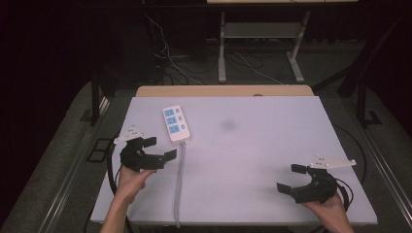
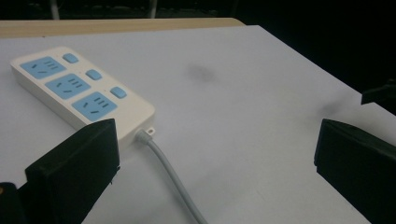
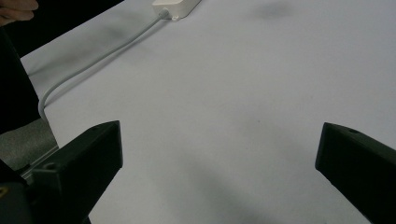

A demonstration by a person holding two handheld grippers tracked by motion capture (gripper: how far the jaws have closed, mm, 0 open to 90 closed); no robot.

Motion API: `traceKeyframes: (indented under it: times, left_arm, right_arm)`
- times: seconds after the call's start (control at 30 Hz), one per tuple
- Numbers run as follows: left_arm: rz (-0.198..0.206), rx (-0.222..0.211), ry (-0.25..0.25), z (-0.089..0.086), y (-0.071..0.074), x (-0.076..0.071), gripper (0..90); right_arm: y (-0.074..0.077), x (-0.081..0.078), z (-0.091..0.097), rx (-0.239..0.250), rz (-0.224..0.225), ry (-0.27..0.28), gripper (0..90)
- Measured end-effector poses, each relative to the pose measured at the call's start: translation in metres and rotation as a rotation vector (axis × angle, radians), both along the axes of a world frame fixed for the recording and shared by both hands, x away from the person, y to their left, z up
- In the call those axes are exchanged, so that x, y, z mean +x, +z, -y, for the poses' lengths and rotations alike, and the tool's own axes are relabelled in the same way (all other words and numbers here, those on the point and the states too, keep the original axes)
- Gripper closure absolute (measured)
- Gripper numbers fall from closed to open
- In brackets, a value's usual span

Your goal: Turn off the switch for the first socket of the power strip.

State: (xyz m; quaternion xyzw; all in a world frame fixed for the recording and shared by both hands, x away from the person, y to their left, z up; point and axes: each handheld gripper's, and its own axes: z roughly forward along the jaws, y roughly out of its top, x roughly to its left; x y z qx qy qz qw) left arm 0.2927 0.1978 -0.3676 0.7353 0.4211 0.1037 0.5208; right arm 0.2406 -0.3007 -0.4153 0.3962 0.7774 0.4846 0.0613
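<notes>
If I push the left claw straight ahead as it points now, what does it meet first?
Probably the grey cable leaving the power strip, which lies just ahead between the open left claw jaws; depth is uncertain.

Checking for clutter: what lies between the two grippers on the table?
High view: only the power strip's grey cable crosses between left gripper and right gripper.

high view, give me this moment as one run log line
left tongs: open, beside power strip | right tongs: open, over bare table | nothing held
</notes>
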Motion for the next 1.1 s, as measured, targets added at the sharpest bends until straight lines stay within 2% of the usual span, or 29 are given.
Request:
traceKeyframes:
  times: [0.27,0.73,0.9,1.1]
  left_arm:
    - [-0.004,-0.02,-0.014,0.0,-0.016,-0.013,0.0]
    - [-0.014,0.031,-0.075,0.009,-0.032,-0.03,0.0]
    - [-0.015,0.034,-0.095,0.007,-0.041,-0.035,0.0]
    - [-0.026,0.044,-0.095,0.003,-0.049,-0.039,0.0]
  right_arm:
    - [0.0,0.0,0.0,0.0,-0.001,0.001,0.4]
    - [0.0,-0.001,-0.001,-0.001,-0.002,0.005,0.4]
    - [0.0,-0.001,-0.001,-0.002,-0.002,0.008,0.4]
    - [0.0,-0.001,-0.001,-0.002,-0.003,0.013,0.4]
